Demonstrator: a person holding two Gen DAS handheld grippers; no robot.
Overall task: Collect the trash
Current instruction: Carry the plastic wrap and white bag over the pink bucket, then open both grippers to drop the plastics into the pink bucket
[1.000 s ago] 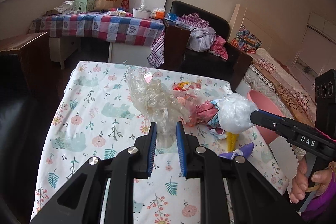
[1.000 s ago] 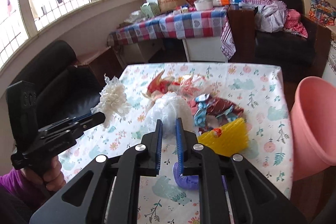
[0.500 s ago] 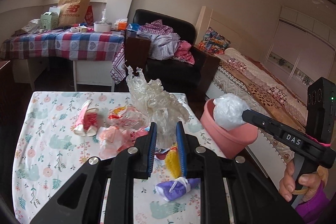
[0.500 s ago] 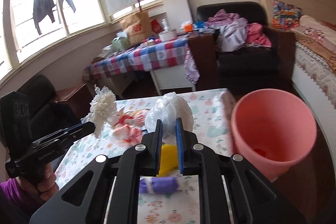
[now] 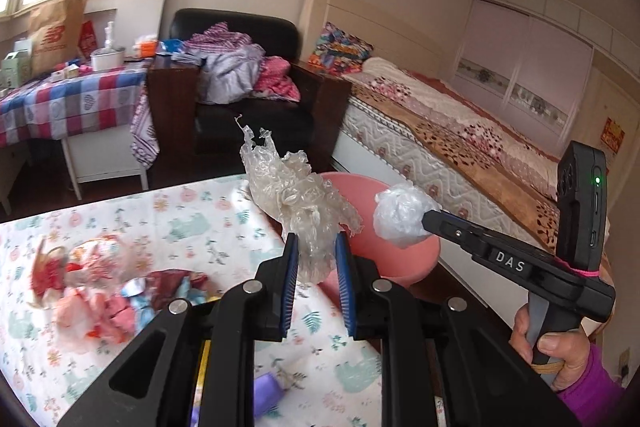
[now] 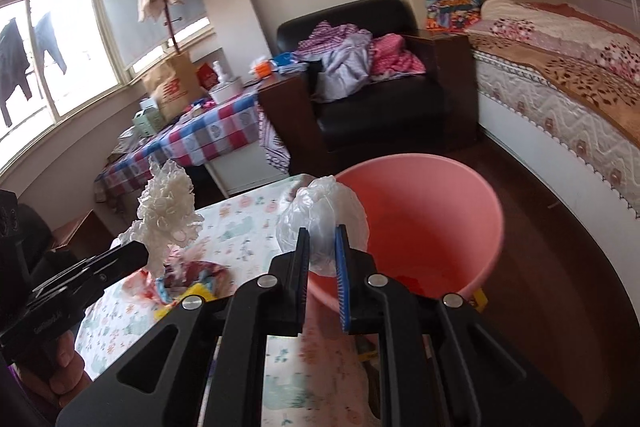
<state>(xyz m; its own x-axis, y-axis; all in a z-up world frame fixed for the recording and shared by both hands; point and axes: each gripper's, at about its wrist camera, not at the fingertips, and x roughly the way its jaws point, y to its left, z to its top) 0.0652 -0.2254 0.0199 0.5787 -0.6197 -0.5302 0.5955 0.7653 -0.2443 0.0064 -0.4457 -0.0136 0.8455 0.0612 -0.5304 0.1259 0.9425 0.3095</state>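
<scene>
My left gripper (image 5: 316, 251) is shut on a crumpled clear plastic wrapper (image 5: 296, 195), held up near the right edge of the floral table (image 5: 180, 219). My right gripper (image 6: 322, 245) is shut on a balled white plastic bag (image 6: 324, 215), right at the near rim of the pink bin (image 6: 424, 223). In the left wrist view the white plastic bag (image 5: 400, 215) hangs over the pink bin (image 5: 372, 251), which stands beside the table. The right wrist view shows the clear wrapper (image 6: 166, 211) sticking out of the left gripper at the left. More trash (image 5: 104, 287) lies on the table: red and pink wrappers.
A yellow item (image 6: 192, 295) and a purple item (image 5: 268, 391) lie near the table's front. Behind stand a black armchair (image 6: 380, 95) piled with clothes and a checked table (image 5: 72, 99). A bed (image 6: 560, 75) runs along the right; dark wood floor (image 6: 560, 267) surrounds the bin.
Both grippers have swung to the right with their trash, from over the middle of the table to the pink bin, which now fills much of the right wrist view.
</scene>
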